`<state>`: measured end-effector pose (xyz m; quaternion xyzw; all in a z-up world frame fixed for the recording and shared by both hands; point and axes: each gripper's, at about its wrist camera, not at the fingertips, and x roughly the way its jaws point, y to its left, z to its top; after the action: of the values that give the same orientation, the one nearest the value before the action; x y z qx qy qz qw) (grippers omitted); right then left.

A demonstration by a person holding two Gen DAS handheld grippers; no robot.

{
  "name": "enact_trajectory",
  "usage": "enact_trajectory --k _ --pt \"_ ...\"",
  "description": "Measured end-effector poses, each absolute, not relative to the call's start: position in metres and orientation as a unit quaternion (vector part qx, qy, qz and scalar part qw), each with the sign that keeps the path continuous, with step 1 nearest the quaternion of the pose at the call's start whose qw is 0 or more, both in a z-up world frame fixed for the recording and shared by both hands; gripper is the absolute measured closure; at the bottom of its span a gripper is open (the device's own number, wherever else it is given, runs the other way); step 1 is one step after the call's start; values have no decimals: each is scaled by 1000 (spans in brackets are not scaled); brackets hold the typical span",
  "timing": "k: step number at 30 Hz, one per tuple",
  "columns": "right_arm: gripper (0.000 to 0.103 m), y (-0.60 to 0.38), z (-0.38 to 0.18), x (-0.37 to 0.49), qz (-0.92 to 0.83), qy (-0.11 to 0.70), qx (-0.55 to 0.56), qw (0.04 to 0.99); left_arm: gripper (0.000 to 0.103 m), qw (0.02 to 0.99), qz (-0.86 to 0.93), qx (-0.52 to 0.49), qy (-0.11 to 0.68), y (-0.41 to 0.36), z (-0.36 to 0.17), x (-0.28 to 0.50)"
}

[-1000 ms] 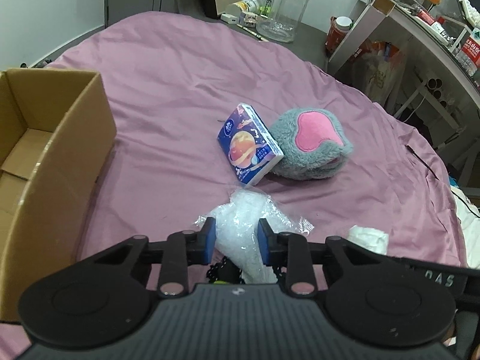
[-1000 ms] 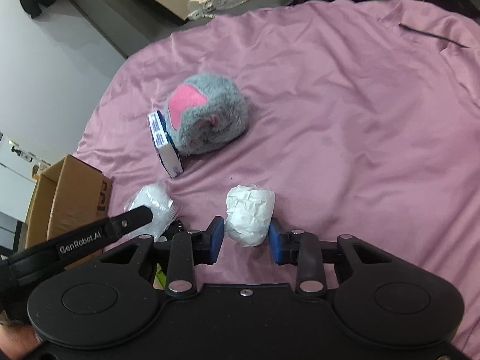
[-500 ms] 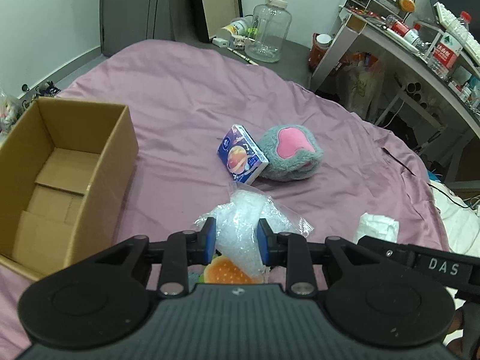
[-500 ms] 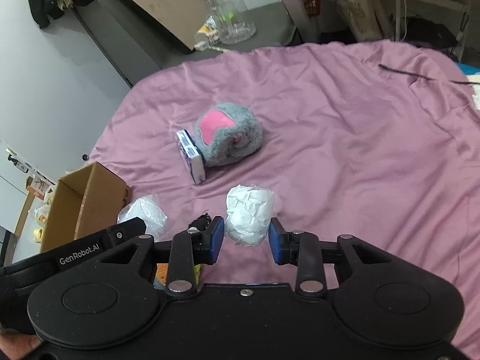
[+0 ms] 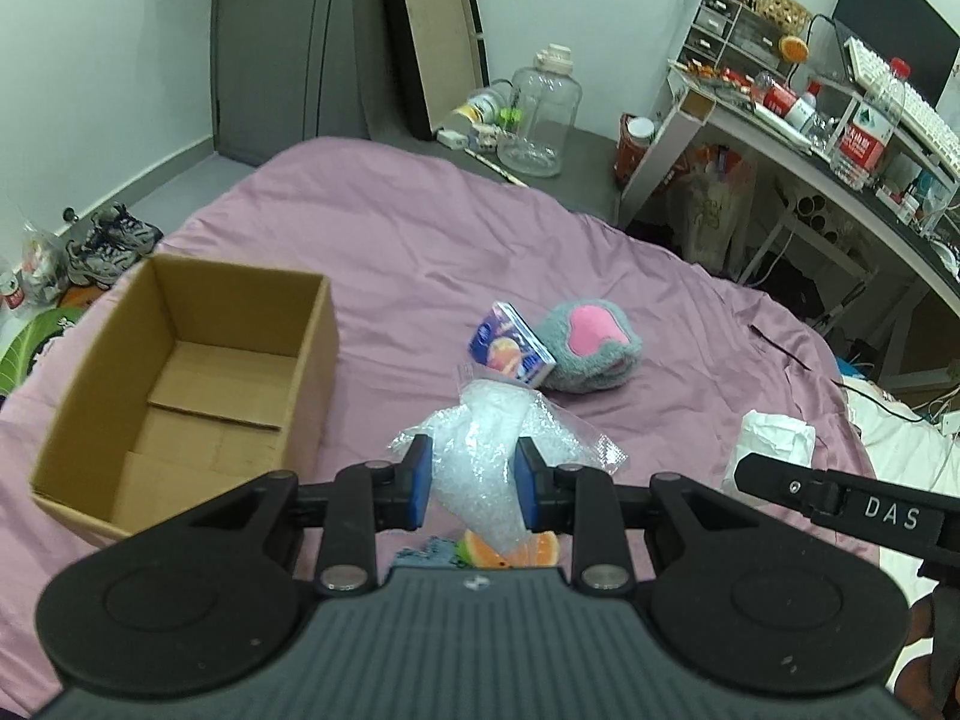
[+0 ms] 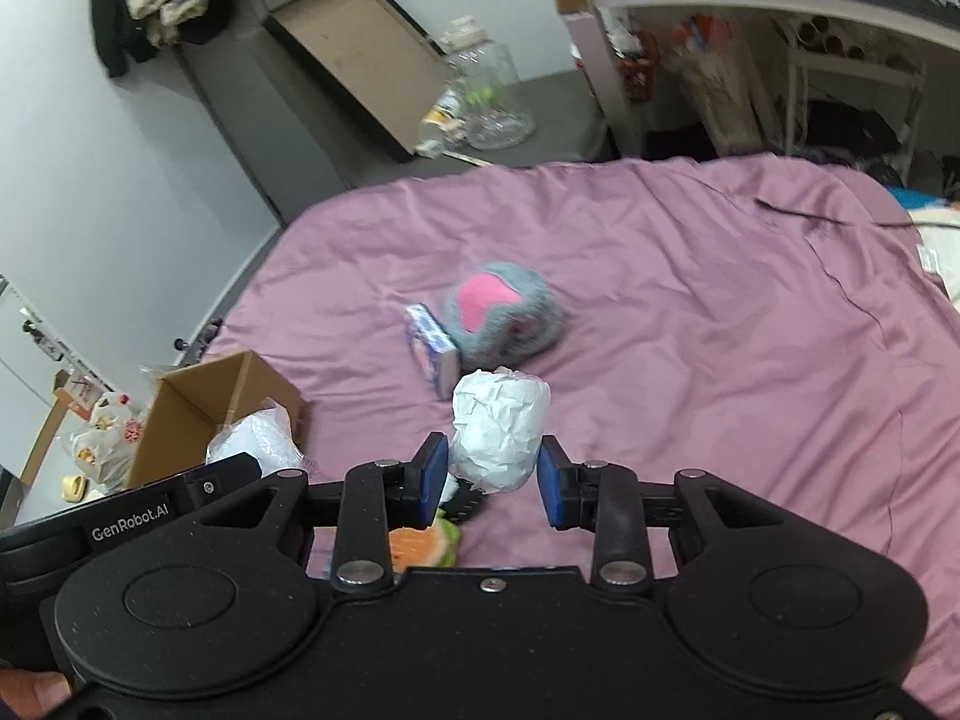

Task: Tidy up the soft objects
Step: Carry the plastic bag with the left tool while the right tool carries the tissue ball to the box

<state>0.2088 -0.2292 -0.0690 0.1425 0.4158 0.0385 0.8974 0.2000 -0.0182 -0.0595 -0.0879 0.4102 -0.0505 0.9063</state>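
Observation:
My left gripper (image 5: 471, 480) is shut on a clear bubble-wrap bag (image 5: 486, 450) and holds it above the purple bed. My right gripper (image 6: 493, 477) is shut on a crumpled white paper wad (image 6: 498, 429), also lifted; that wad shows in the left wrist view (image 5: 771, 447). An open, empty cardboard box (image 5: 180, 378) stands on the bed to the left; it also shows in the right wrist view (image 6: 198, 408). A blue tissue pack (image 5: 510, 354) leans on a grey plush with a pink patch (image 5: 591, 348) at mid-bed.
An orange-and-green soft toy (image 5: 510, 549) lies on the bed under the left gripper. Purple sheet (image 5: 390, 228) covers the bed. A desk with clutter (image 5: 840, 138) stands at the right. A water jug (image 5: 543, 111) and shoes (image 5: 108, 240) sit on the floor.
Both grippers have risen and pulled back from the bed with their loads, so the box and room now show more fully. The toy under the bag has come into sight.

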Motion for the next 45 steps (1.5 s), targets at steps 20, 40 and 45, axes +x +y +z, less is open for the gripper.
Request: enact_trajectory --k 20,40,45 --pt "71 -155 -50 220 76 395 120 907 75 923 -3 -98 372 70 -36 199" --pt "71 -105 -71 251 88 412 81 903 75 907 24 -125 401 135 -86 258" --pt "71 -91 -80 260 95 420 77 899 75 903 27 -125 410 140 -99 274"
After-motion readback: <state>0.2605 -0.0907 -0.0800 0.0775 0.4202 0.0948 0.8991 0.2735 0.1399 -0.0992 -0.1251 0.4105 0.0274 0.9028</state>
